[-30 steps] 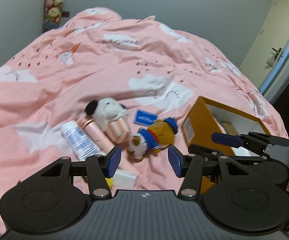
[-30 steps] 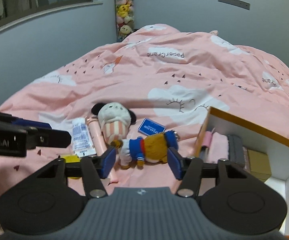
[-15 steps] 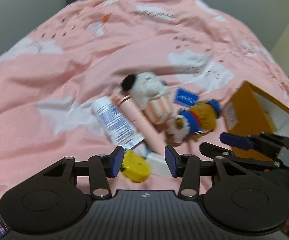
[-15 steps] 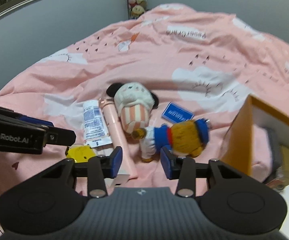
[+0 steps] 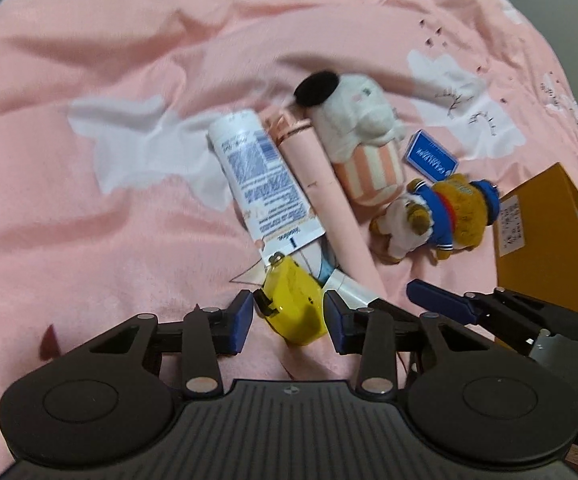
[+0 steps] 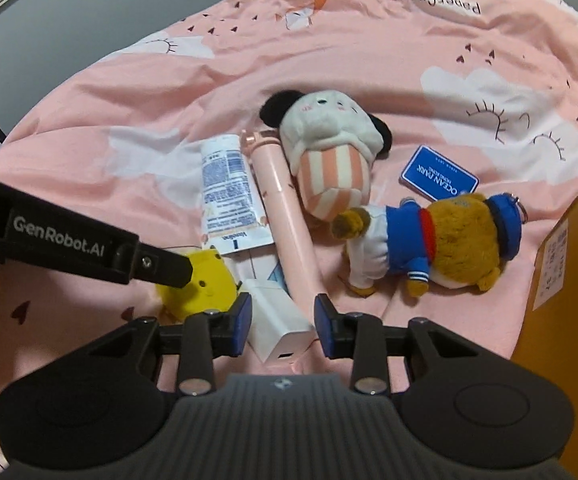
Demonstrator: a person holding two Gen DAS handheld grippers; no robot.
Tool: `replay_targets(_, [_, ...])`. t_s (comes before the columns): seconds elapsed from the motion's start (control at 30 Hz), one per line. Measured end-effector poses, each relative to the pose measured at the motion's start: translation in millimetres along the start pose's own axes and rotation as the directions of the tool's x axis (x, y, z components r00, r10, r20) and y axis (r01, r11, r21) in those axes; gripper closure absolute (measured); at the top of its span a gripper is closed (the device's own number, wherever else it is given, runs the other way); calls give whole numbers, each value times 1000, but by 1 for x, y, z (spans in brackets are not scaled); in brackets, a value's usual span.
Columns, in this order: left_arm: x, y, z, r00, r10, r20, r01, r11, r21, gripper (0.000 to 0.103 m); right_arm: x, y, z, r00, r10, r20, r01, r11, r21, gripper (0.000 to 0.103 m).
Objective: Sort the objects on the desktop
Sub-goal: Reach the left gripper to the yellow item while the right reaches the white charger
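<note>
Several objects lie on the pink bedspread. My left gripper is open, with a yellow tape measure between its fingers, not clamped. My right gripper is open around a white charger block. Beside them lie a white tube, a long pink cylinder, a white striped plush, a brown bear plush in blue and a blue card. The tape measure also shows in the right wrist view, partly hidden by the left gripper's finger.
An orange cardboard box stands at the right, close to the bear plush; its side shows in the right wrist view. The right gripper's fingers reach in beside my left gripper. The bedspread stretches away to the left and back.
Both grippers have moved down and forward to the objects. The tape measure now sits between the left fingers and the white charger between the right fingers. Both jaws have narrowed a little.
</note>
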State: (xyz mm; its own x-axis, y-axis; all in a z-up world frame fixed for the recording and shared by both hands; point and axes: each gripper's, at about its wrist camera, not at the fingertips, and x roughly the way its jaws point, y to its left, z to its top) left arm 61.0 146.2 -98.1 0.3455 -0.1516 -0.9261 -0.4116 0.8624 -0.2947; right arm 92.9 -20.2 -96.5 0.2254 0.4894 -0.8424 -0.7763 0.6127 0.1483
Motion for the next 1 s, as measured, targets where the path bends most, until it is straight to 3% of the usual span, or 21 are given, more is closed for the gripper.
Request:
replay_targets(0.23, [21,4,4,999,-21,-50,19,999,-36,59,9,-7,-2,999,17,-35,-16,1000,18,66])
replay_targets(0.43, [18,5,2,1000,-19,7,19,999,-33,71,12,-13,-3,998,42,-44,-40,998,44,66])
replay_targets(0.6, [-1,-16,-4,995,54,79,-64,990,126,76,13,-9,-1,996,80,-44,-79,997,14,66])
replay_targets(0.73, [-5,-22,-6,998,47,48,-57,972,226,76,24,-5,2,995,73,-74,-76,997,-35,65])
replay_targets(0.77, [-2,-21,-6,998,51,37,-58,971,232,76,29,-4,2,995,60,-84,-63,997,-43,60])
replay_targets(1.0, [14,-10,-2,1000,24,9,-25,989,147,73,42,-4,2,992,71,-109,-76,996,-39,52])
